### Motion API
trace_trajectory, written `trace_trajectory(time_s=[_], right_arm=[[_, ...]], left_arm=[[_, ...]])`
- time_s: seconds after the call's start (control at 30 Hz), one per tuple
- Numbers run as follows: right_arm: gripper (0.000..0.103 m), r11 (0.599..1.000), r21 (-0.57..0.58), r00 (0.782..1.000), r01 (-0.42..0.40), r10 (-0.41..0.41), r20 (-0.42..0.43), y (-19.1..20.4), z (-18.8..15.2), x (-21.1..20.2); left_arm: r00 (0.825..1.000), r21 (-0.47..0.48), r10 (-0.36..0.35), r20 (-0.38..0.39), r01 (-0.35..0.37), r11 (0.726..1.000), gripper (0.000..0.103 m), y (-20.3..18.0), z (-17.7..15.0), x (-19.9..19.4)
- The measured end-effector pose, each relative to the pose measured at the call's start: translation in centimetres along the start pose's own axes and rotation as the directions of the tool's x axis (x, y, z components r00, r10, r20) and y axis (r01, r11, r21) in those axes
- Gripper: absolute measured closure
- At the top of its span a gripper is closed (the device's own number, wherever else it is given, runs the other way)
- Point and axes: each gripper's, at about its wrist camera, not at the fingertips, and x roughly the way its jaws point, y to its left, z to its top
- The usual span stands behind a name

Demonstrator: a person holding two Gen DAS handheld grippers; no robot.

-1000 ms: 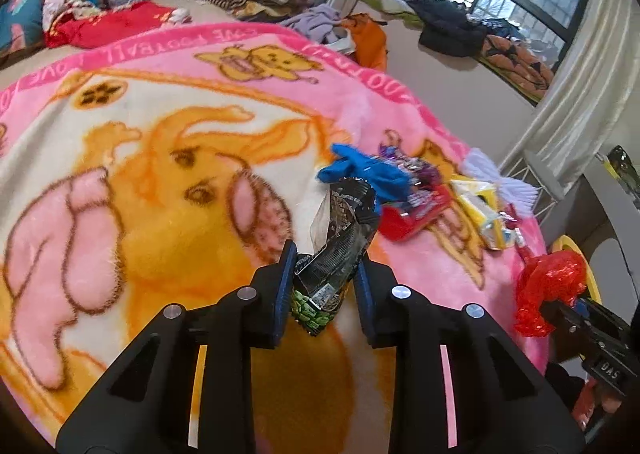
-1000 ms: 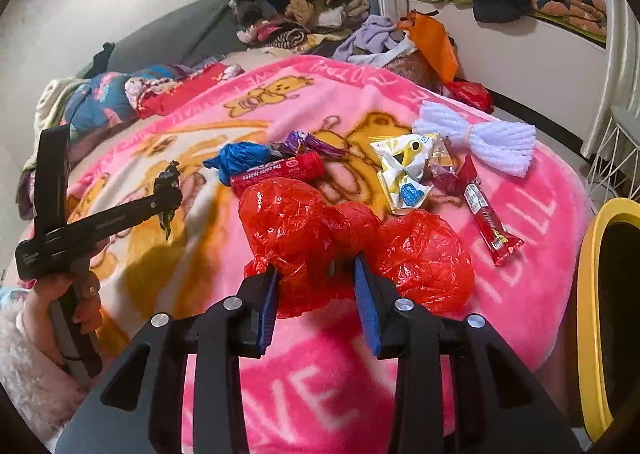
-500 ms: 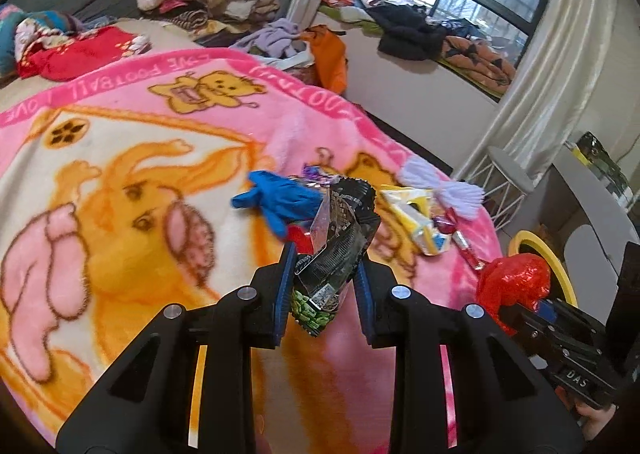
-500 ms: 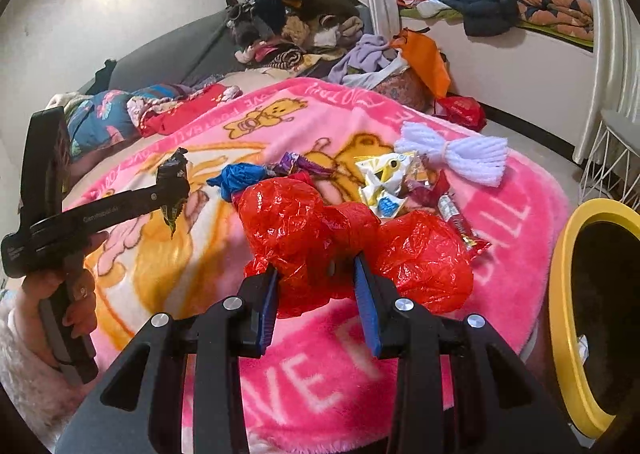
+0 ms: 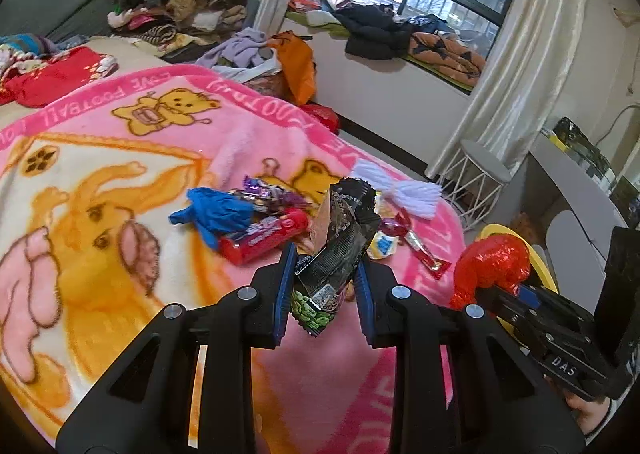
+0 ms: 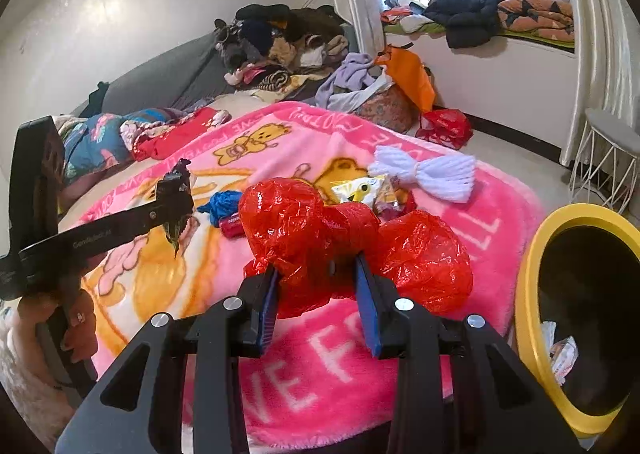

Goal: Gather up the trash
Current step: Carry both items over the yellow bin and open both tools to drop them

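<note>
Bed covered by a pink blanket [image 5: 120, 142] printed with yellow bears. Clothes pile [image 6: 280, 42] heaped at the far end, against the grey sofa back [image 6: 160, 78]. Orange bag [image 5: 296, 62] beside the bed. Window ledge [image 5: 400, 66] strewn with dark clothing. White curtain [image 5: 516, 66] hangs beside a white wire stool [image 5: 480, 178].

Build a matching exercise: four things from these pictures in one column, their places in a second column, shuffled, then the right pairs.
Things:
1. red plastic bag
2. black snack wrapper
3. blue glove
4. white yarn bundle

Places:
A. lying on the pink blanket, near its far corner
B. clamped in the left gripper
C. clamped in the right gripper
D. lying on the blanket beside the red candy tube

Pairs: 1-C, 2-B, 3-D, 4-A
</note>
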Motion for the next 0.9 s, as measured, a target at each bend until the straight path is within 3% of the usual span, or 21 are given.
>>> trace_trajectory(time_s=[0.9], right_arm=[[0.07,0.99,0.122,0.991,0.074,-0.087,0.103,-5.6,0.7,-4.0]], left_arm=[[0.995,0.104,-0.093,-0.025,0.095,0.99,0.082,-6.9,0.0,1.6]])
